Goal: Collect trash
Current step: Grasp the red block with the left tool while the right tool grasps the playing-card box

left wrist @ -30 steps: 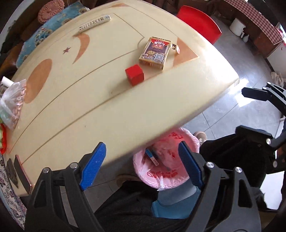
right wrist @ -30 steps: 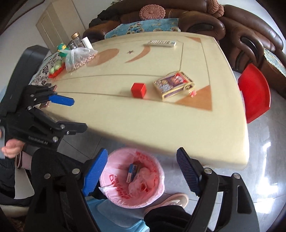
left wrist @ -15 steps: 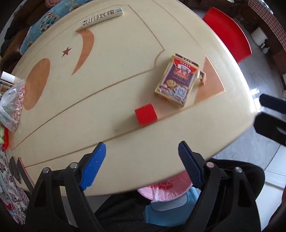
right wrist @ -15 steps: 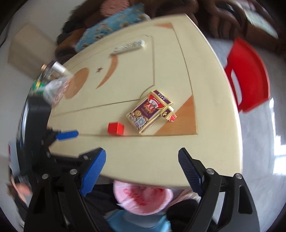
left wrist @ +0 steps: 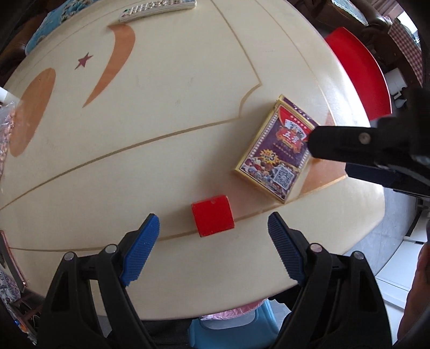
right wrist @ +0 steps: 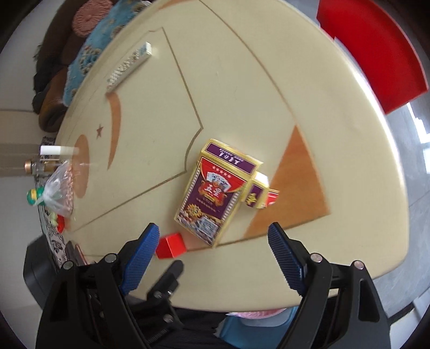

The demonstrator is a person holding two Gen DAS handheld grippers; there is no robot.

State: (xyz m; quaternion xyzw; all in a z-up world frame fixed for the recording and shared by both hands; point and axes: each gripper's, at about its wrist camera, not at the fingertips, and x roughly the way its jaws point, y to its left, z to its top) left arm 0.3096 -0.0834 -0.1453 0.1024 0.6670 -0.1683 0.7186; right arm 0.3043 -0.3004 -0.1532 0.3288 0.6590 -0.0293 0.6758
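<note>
Grippers hang over a cream table (left wrist: 166, 150) with both sets of jaws spread wide and nothing between the pads. From the left wrist view, the left gripper (left wrist: 213, 232) points down at a red cube (left wrist: 212, 215), which sits on the tabletop just ahead of the gap between its blue fingertips (left wrist: 142, 247), close to the table's near edge. A purple playing-card box (left wrist: 274, 155) lies flat just beyond and to the right of the cube, apart from it, its far corner hidden in that view by the right gripper (right wrist: 213, 233) reaching in from the right. The right wrist view shows the same box (right wrist: 215, 188) ahead of its own open jaws, with a smaller red-and-white pack (right wrist: 259, 196) touching the box's right side and the cube (right wrist: 170, 245) off the box's near left corner. Broad bare tabletop stretches beyond these items to a white remote control (left wrist: 157, 9) near the far edge. A clear plastic bag (right wrist: 60, 190) and some bottles crowd the left rim. A pink-lined bin (right wrist: 258, 314) peeks out under the near edge, and a red chair (right wrist: 371, 53) stands off the table's right side.
</note>
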